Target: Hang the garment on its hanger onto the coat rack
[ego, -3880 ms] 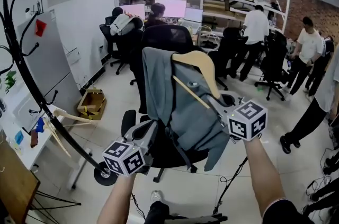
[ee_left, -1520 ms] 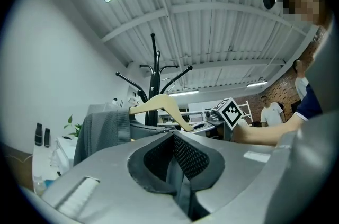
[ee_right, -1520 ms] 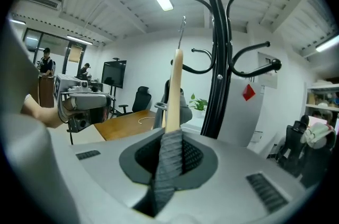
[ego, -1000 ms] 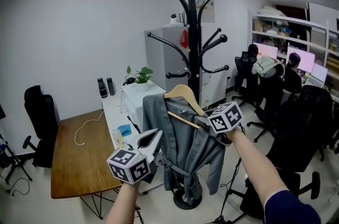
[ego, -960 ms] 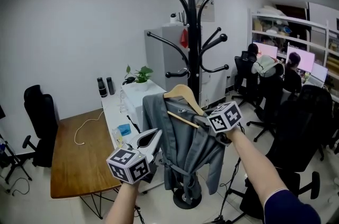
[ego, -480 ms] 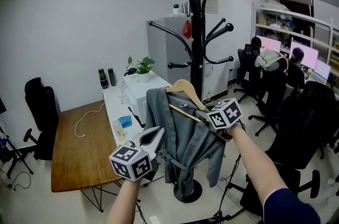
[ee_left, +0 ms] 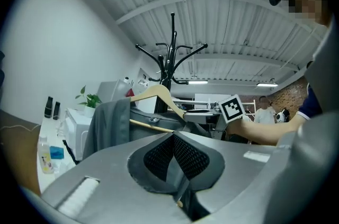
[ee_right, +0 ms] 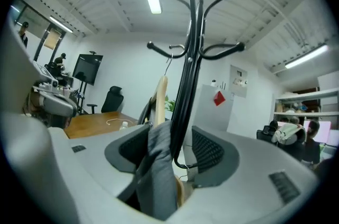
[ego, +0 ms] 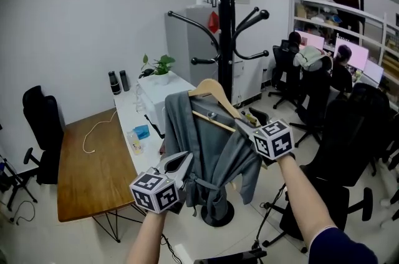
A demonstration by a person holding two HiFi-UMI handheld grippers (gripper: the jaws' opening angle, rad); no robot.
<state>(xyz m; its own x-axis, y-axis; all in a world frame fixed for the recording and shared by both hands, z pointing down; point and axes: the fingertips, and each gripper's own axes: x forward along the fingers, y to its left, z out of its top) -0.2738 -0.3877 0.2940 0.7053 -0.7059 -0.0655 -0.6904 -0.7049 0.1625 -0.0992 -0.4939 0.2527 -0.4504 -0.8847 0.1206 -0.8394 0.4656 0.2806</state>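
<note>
The black coat rack (ego: 222, 19) stands mid-room. A wooden hanger (ego: 215, 94) carrying a grey garment (ego: 199, 144) hangs just in front of its post. My right gripper (ego: 240, 127) is at the hanger's right end. Its jaws have just been opening and stand open, with grey fabric (ee_right: 159, 164) and the hanger's end between them. The fabric leans on the left pad (ee_right: 132, 149). The hanger's hook (ee_right: 169, 65) reaches up beside a lower rack arm; whether it rests on the arm is unclear. My left gripper (ego: 182, 161) is shut and empty, low beside the garment's left side.
A wooden table (ego: 87, 163) and a white cabinet with a plant (ego: 156, 63) stand left of the rack. There are black office chairs at far left (ego: 37, 125) and right (ego: 349, 138). People sit at desks at the back right (ego: 312, 63).
My left gripper has sunk lower beside the garment. My right gripper has slid a little to the right and down along the hanger's end. The garment stays in front of the rack post.
</note>
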